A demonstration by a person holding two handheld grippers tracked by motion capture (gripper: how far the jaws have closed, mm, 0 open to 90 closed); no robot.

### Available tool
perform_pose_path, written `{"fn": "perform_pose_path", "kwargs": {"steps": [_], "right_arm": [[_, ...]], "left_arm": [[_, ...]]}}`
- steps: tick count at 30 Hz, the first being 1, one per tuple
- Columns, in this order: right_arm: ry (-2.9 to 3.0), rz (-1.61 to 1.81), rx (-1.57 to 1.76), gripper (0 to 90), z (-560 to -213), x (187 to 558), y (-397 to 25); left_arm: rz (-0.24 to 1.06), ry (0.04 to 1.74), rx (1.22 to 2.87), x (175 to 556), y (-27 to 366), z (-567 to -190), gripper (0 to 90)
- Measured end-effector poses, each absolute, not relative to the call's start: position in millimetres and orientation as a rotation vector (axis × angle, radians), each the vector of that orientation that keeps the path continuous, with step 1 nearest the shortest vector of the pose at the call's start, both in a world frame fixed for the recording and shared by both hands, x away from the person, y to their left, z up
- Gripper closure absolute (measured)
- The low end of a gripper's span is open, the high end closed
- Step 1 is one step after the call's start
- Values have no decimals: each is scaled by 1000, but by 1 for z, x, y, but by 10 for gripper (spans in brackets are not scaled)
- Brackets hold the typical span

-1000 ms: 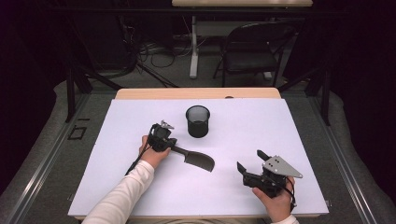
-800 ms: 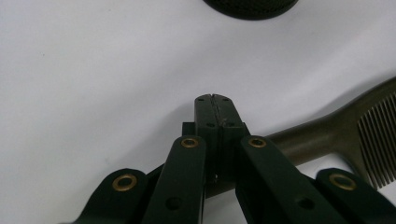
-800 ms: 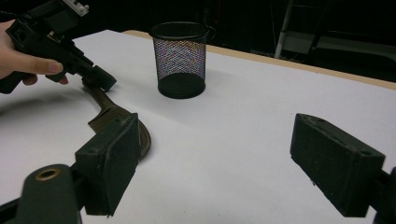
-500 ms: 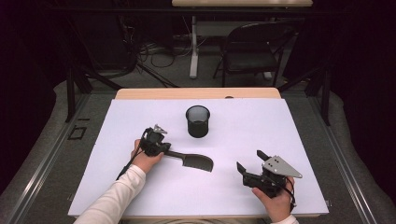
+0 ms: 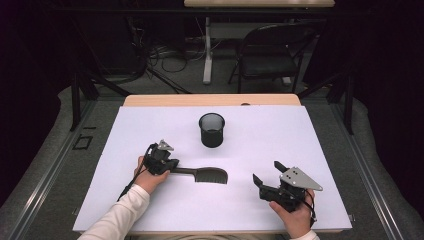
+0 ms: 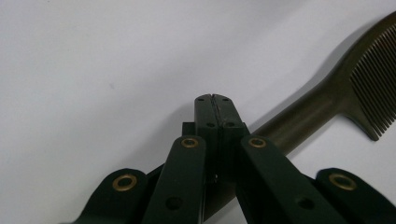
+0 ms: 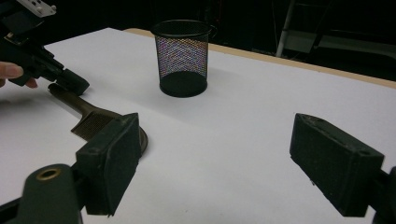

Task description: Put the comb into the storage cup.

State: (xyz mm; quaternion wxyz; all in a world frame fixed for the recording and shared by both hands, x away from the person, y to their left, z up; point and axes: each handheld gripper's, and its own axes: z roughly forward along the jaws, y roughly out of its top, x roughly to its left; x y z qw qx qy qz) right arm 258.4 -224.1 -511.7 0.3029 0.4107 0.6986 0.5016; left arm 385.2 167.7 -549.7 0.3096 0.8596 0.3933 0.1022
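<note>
A dark comb [image 5: 210,175] with a long handle lies flat on the white sheet, its teeth end pointing right. My left gripper [image 5: 172,165] is at the handle's left end. In the left gripper view its jaws [image 6: 215,99] are pressed together with nothing between them, and the comb's handle [image 6: 299,116] passes underneath. The right gripper view shows that gripper's tip [image 7: 74,83] resting on the end of the comb [image 7: 93,119]. My right gripper [image 5: 266,171] stands open near the front right, with nothing between its pads [image 7: 215,168].
A black mesh cup [image 5: 211,130] stands upright behind the comb, mid-table; it is also in the right gripper view [image 7: 183,56]. The white sheet [image 5: 300,135] covers the table, with a wooden strip along its far edge. A folding chair [image 5: 270,55] stands beyond the table.
My left gripper has moved toward the front left, and the comb has swung from a slant to lie nearly level. The right gripper has not moved.
</note>
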Motion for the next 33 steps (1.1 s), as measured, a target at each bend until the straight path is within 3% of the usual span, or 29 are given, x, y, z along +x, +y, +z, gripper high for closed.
{"fn": "perform_pose_path", "kwargs": {"steps": [33], "right_arm": [[1863, 1330, 1084, 165, -513, 259, -223]], "left_arm": [[215, 966, 2297, 351, 175, -547, 900]]}}
